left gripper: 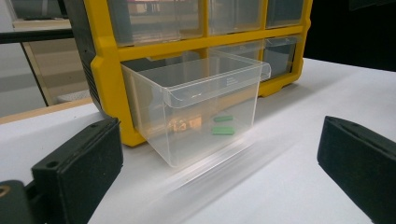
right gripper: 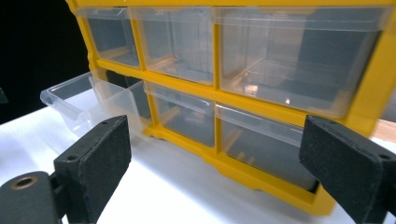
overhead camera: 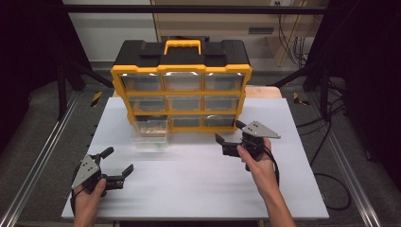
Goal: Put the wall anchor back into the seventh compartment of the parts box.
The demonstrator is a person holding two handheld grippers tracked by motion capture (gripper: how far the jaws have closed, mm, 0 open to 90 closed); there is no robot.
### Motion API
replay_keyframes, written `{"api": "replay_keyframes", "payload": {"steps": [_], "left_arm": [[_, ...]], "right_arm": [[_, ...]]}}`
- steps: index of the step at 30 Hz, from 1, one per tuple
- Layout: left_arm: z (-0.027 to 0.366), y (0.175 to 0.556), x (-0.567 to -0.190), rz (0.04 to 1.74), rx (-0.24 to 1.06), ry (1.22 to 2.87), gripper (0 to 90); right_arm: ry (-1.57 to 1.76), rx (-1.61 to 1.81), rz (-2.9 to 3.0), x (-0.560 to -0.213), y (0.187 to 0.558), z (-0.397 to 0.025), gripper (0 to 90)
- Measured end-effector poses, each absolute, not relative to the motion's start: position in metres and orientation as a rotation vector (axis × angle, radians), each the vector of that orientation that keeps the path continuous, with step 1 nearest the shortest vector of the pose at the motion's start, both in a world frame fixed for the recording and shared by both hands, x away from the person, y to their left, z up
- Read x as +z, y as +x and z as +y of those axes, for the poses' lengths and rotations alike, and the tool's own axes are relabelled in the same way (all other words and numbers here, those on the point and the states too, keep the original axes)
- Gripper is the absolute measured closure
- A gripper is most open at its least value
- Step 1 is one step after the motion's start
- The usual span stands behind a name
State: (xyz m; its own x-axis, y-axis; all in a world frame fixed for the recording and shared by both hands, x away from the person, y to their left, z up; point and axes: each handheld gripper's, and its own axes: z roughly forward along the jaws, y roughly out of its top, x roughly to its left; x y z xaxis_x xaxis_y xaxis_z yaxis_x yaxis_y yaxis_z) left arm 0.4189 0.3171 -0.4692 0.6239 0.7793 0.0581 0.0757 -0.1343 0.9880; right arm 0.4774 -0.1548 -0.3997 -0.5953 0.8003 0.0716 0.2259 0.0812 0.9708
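Observation:
A yellow and black drawer cabinet (overhead camera: 182, 85) with clear drawers stands at the back of the white table (overhead camera: 198, 184). Its bottom-left drawer (overhead camera: 150, 134) is pulled far out; in the left gripper view this drawer (left gripper: 201, 107) holds small green pieces (left gripper: 223, 131). My left gripper (overhead camera: 117, 161) is open near the table's front left, well short of the drawer. My right gripper (overhead camera: 230, 133) is open just in front of the cabinet's bottom-right drawer (right gripper: 261, 149), with nothing between its jaws.
Metal rails run along the floor on both sides of the table. Cables lie on the floor at the right. A black frame bar crosses above the cabinet.

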Motion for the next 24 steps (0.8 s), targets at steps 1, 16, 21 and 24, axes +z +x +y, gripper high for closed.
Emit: {"api": "replay_keyframes", "payload": {"steps": [1,16,21,24], "left_arm": [[0.317,0.419,-0.469,0.724,0.709,1.611,0.3],[0.317,0.418,-0.469,0.723,0.709,1.615,0.3],[0.318,0.418,-0.469,0.723,0.709,1.615,0.3],[0.318,0.418,-0.469,0.723,0.709,1.616,0.3]], "right_arm": [[1.01,1.536,1.872,-0.4,0.476,-0.157,9.4],[1.04,1.503,1.82,-0.406,0.46,-0.192,8.3],[1.042,1.491,1.814,-0.413,0.454,-0.202,8.3],[1.043,1.488,1.808,-0.416,0.45,-0.206,8.3]]}}
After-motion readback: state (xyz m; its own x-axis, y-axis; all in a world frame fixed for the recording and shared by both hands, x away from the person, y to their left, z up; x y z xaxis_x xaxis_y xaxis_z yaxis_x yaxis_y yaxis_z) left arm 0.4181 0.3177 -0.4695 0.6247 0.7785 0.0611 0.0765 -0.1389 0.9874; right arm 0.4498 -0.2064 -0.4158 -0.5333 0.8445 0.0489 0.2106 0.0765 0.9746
